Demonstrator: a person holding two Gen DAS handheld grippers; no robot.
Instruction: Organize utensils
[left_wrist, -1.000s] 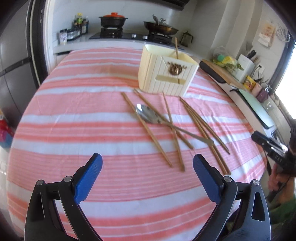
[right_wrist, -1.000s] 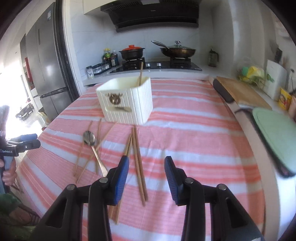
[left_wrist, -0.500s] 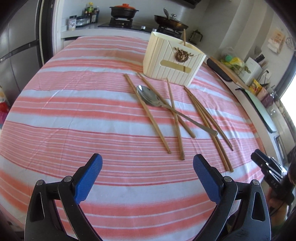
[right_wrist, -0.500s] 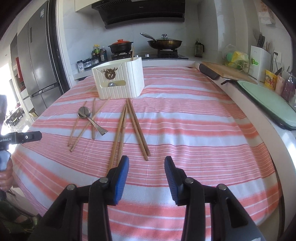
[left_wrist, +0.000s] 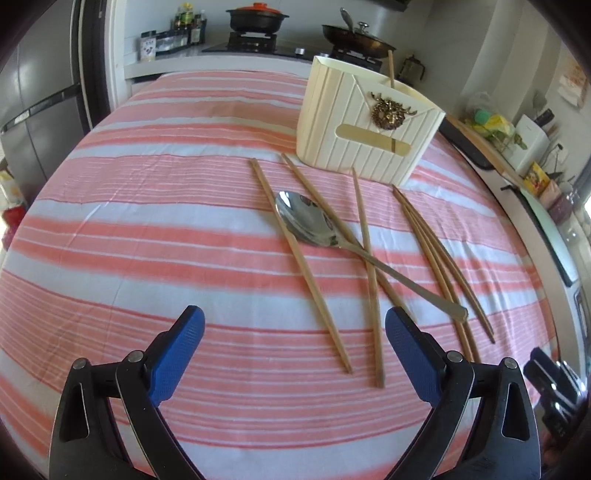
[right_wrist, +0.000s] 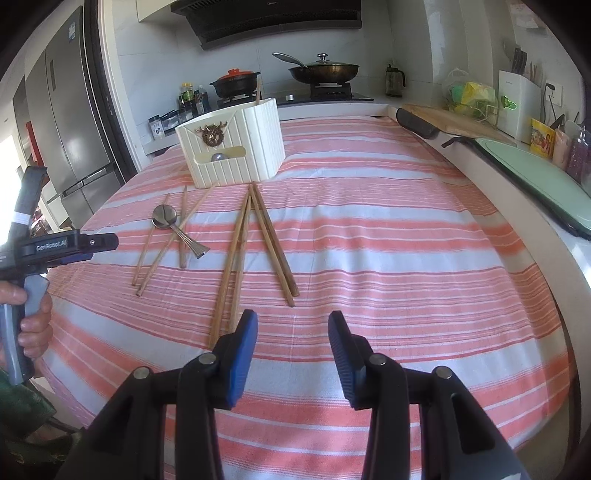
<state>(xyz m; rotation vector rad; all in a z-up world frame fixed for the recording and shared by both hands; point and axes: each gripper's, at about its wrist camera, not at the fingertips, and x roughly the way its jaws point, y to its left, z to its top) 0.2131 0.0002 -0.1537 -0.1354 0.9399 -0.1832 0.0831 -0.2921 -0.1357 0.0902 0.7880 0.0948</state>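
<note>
left tongs (left_wrist: 293, 334): jaws spread wide, nothing between the blue pads, hovering over bare striped cloth at the near side of the counter.
right tongs (right_wrist: 293, 332): jaws partly apart with only cloth showing between them, empty; the near ends of one chopstick group lie just beside the left pad.
counter (right_wrist: 406, 258): round, covered in a pink and white striped cloth; its right rim curves close along a worktop with a chopping board (right_wrist: 454, 119) and a pale green mat (right_wrist: 546, 177).
utensil holder (left_wrist: 365, 129): cream ribbed box standing upright toward the far side, one chopstick upright inside it.
spoon (left_wrist: 314, 221): metal, bowl up, lying in front of the holder, its handle crossing over two chopsticks.
left chopsticks (left_wrist: 301, 262): three loose sticks fanned around the spoon, near ends well inside the counter edge.
right chopsticks (right_wrist: 273, 243): four sticks meeting just in front of the holder and splaying toward the right tongs.
open room: wide bare cloth to the left of the spoon in the left wrist view, and a broad clear stretch right of the chopsticks up to the rim.
person's hand (right_wrist: 31, 317): grips the left tool's handle off the counter's left edge.
</note>
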